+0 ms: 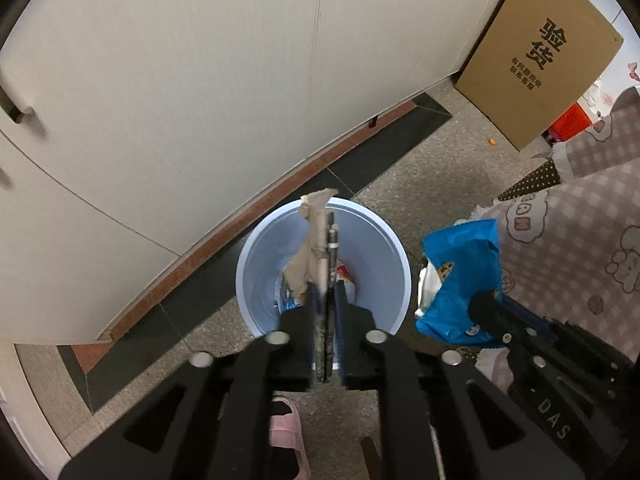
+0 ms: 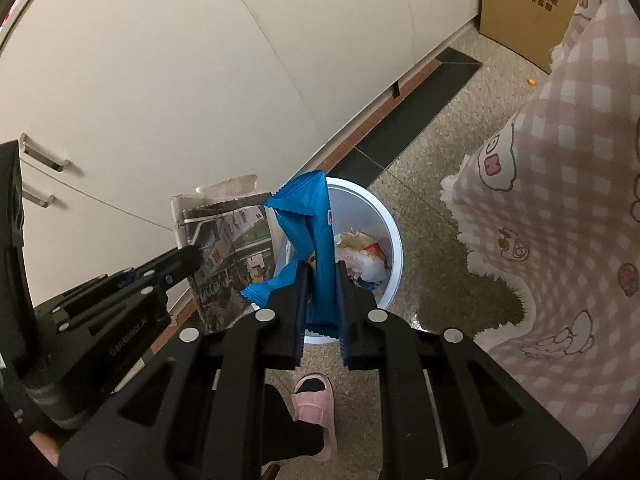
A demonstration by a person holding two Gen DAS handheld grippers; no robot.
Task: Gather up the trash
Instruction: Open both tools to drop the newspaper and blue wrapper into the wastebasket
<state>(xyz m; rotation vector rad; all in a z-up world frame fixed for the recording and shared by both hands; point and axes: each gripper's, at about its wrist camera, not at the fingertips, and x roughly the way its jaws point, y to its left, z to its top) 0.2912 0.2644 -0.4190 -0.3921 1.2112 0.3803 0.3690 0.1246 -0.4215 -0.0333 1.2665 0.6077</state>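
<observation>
Bin (image 1: 256, 264): pale blue, round, on the speckled floor (image 1: 420, 184) just before the white cabinet (image 1: 180, 80), holding wrappers and scraps at its bottom. Left gripper (image 1: 325, 292): above the bin, a folded newspaper (image 1: 318, 248) standing between its jaws over the bin's mouth, though whether the pads grip it cannot be told; right gripper (image 2: 322, 280): above the bin's near rim, jaws clenched on a blue snack bag (image 2: 316, 220). Around the bin: cardboard box (image 1: 536, 56) well beyond, pink checked cloth (image 2: 580, 200) to its right, pink slipper (image 2: 316, 408) on its near side.
</observation>
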